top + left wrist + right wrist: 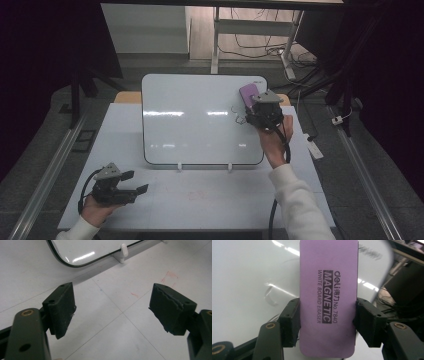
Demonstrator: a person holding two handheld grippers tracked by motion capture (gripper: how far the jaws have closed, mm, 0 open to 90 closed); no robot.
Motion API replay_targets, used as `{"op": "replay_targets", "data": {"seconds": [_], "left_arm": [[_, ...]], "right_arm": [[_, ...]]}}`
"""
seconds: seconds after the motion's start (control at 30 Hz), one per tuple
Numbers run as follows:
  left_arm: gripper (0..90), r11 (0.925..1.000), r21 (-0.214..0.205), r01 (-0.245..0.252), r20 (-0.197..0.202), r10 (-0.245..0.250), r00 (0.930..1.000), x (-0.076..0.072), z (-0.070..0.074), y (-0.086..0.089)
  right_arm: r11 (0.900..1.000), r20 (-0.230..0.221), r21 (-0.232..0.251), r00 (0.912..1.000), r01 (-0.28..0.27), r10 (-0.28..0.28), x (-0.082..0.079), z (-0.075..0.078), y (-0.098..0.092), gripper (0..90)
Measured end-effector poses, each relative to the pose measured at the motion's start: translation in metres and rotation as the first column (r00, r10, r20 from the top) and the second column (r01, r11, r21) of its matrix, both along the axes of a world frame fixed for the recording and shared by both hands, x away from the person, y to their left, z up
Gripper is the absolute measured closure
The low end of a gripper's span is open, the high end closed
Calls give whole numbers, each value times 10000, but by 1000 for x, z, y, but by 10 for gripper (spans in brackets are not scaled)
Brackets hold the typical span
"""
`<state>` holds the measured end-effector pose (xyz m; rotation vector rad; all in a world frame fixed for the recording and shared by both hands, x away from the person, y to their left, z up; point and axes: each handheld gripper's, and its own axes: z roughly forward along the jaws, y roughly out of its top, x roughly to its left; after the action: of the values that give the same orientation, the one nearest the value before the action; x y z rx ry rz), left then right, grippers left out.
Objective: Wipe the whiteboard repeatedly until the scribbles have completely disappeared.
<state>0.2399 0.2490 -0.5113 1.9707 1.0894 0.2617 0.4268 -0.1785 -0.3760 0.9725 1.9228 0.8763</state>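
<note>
The purple eraser (pixel 328 300), judged light, stiff in its plastic back and a little slippery, is clamped across its long sides by the fingers of the right gripper (pixel 263 111) at the whiteboard's (pixel 200 120) top right corner, while the left gripper (pixel 120 186) is held open above the tabletop (pixel 210 200).

high: above, facing forward-down | gripper views: close, along jaws | shared: whiteboard (pixel 200 117), perhaps table (pixel 200 200)

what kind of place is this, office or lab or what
Probably a lab or test room set up for recording: a whiteboard propped on a white table, metal rails on the floor beside it, and loose cables under a desk behind.
</note>
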Motion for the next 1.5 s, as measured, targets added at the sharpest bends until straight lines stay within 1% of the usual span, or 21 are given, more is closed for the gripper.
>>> {"op": "replay_targets", "data": {"seconds": [0.1,0.17,0.33,0.43,0.53,0.63,0.7,0.73,0.77,0.8,0.83,0.87,0.97,1.07,1.13,1.2,1.27,1.37,1.43,1.5], "left_arm": [[217,10000,42,28,-9,-28,10000,0,0,-1],[217,10000,43,29,-4,-29,10000,0,0,-2],[217,10000,36,26,-37,-26,10000,1,-1,-2],[217,10000,33,28,-18,-28,10000,1,0,-2],[217,10000,13,34,-14,-34,10000,0,0,-1],[217,10000,16,22,-20,-22,10000,1,-1,0],[217,10000,27,38,-12,-38,10000,1,-1,0],[217,10000,17,49,-10,-49,10000,1,0,0],[217,10000,0,46,-9,-46,10000,0,0,0],[217,10000,-4,28,-9,-28,10000,0,0,0],[217,10000,-27,34,-17,-34,10000,1,0,0],[217,10000,-34,27,-15,-27,10000,1,0,0],[217,10000,-7,44,-31,-44,10000,1,-1,0],[218,10000,28,55,12,-55,10000,0,0,-1],[218,10000,14,42,10,-42,10000,0,0,-1],[218,10000,-5,39,-11,-39,10000,1,0,0],[218,10000,-12,35,-20,-35,10000,1,0,0],[218,10000,-30,26,-13,-26,10000,1,0,0],[218,10000,-23,36,-17,-36,10000,1,0,0],[218,10000,-2,57,-13,-57,10000,1,0,0]], "right_arm": [[9995,30,-221,9997,-229,230,-7,-10,8,409],[9989,37,-279,9992,-386,387,-12,-15,14,409],[9949,-137,-421,9957,-919,914,-23,-28,28,409],[9923,-22,-678,9946,-1038,1039,-28,-33,32,409],[9933,-188,-352,9939,-1097,1091,-25,-30,29,409],[9956,21,-356,9962,-868,869,-18,-21,25,409],[9982,206,-279,9984,-530,536,-11,-14,21,409],[9991,267,-142,9988,-406,410,-7,-10,18,409],[9993,183,125,9992,-357,354,-4,-8,15,409],[9992,106,240,9994,-328,326,-3,-7,15,409],[9996,207,57,9994,-291,290,-4,-8,17,409],[9993,292,-116,9989,-361,364,-6,-10,19,409],[9960,9,-258,9963,-857,858,-15,-17,28,409],[9889,-110,-770,9919,-1273,1268,-25,-29,41,409],[9842,-141,-990,9892,-1464,1458,-31,-34,46,409],[9821,-117,-1132,9886,-1504,1501,-32,-37,45,409],[9849,-159,-1040,9904,-1385,1376,-31,-35,41,409],[9896,105,-1104,9956,-916,934,-26,-31,29,409],[9947,128,-791,9977,-654,667,-21,-26,19,409],[9968,176,-678,9989,-428,441,-16,-20,12,409]]}}
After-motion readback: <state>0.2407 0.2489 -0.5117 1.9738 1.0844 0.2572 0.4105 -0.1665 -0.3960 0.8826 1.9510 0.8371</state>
